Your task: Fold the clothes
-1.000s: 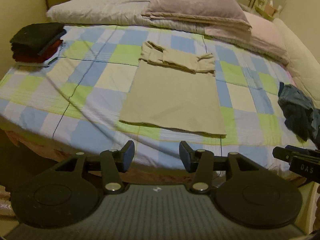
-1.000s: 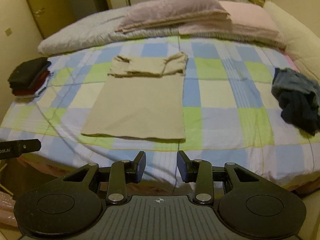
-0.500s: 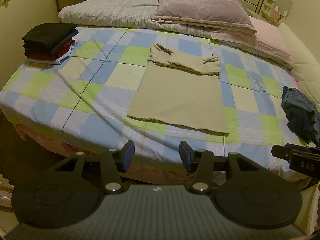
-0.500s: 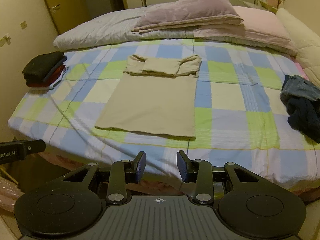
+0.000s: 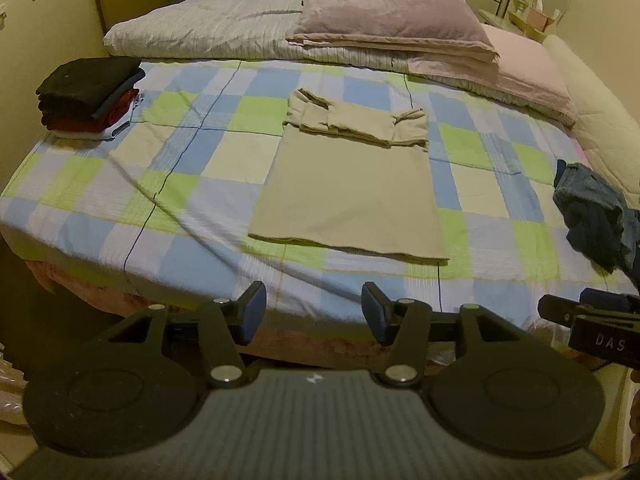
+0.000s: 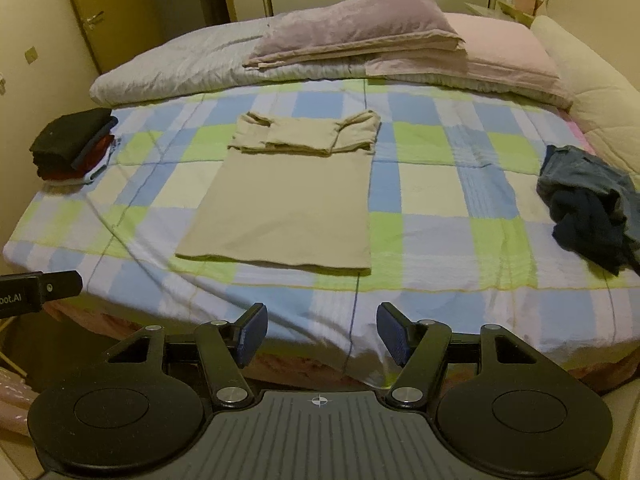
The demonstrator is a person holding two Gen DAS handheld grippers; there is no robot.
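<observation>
Both wrist cameras sit just behind their own fingers, off the foot of the bed [image 5: 120, 216], and look forward and downward along it toward the pillows [image 5: 384, 20]. The left gripper [image 5: 313, 312] fills the bottom of its view, the right gripper [image 6: 319, 334] the bottom of the other. Neither is close to the bedding. They share nearly the whole bed: the beige shirt [image 5: 352, 184] ahead of both, left of centre from the right camera. Each view catches the other gripper at its edge.
</observation>
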